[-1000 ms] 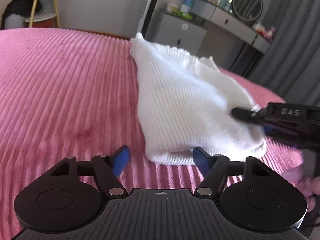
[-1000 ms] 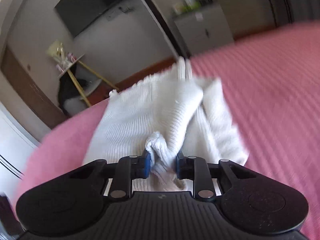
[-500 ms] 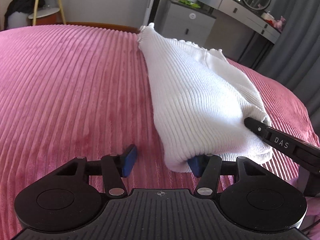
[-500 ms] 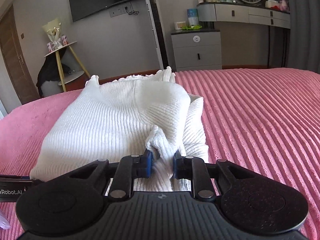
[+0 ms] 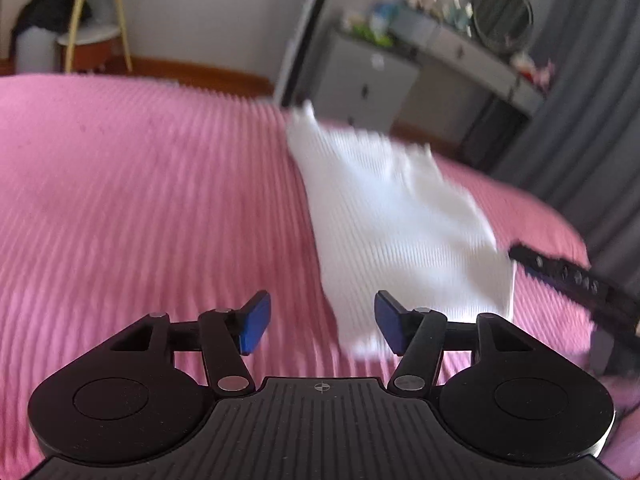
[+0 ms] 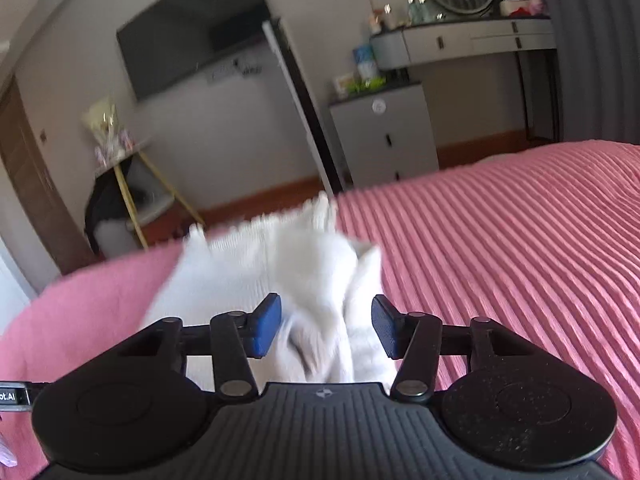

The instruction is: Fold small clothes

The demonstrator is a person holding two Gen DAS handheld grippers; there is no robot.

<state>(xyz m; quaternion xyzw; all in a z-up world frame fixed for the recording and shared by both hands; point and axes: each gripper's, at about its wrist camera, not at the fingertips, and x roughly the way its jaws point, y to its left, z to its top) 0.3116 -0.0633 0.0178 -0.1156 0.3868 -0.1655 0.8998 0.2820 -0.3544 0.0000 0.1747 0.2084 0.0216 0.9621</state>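
White knitted garment (image 5: 396,224) lies folded on the pink bed (image 5: 140,200). Left hand-held gripper (image 5: 322,328) opening, nothing between. Right hand-held gripper (image 6: 326,330) opening, pads apparently clear of the blurred cloth between.

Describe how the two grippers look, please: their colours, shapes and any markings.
Both are alike. The left gripper and the right gripper each have a black ribbed body with two round discs, black link arms with silver pivot pins, and two fingers ending in blue pads. A small crosshair mark sits at the middle of each body. White letters show on the side of a finger, blurred. No sleeve or cable shows.
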